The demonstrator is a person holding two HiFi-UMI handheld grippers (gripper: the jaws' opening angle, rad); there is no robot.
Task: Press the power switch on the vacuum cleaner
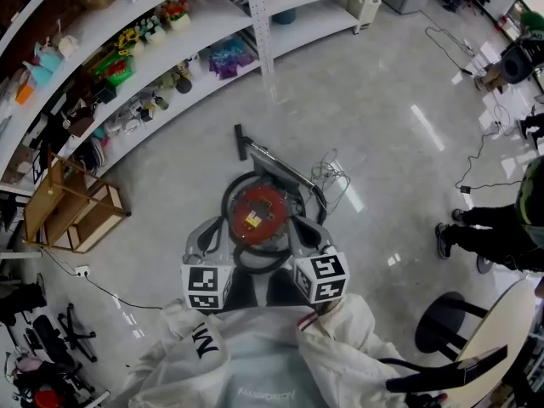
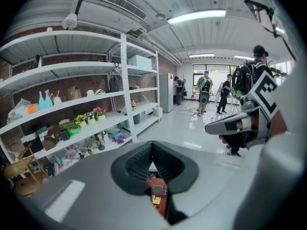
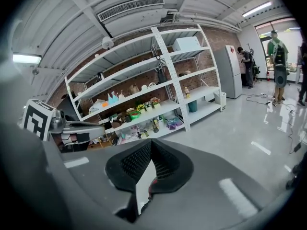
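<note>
The vacuum cleaner (image 1: pixel 257 213) stands on the floor (image 1: pixel 382 117), in the middle of the head view. The left tongs (image 2: pixel 152 145) and the right tongs (image 3: pixel 150 143) are both clenched on nothing and hover over its red body. As I judge it, the switch is not yet pressed; the reaching down and the pressing are left to do.

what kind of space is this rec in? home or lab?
Probably a lab or workshop, not a home: long white shelving stocked with assorted props against a brick wall, a polished floor with loose cables, and a ceiling air unit overhead.
</note>
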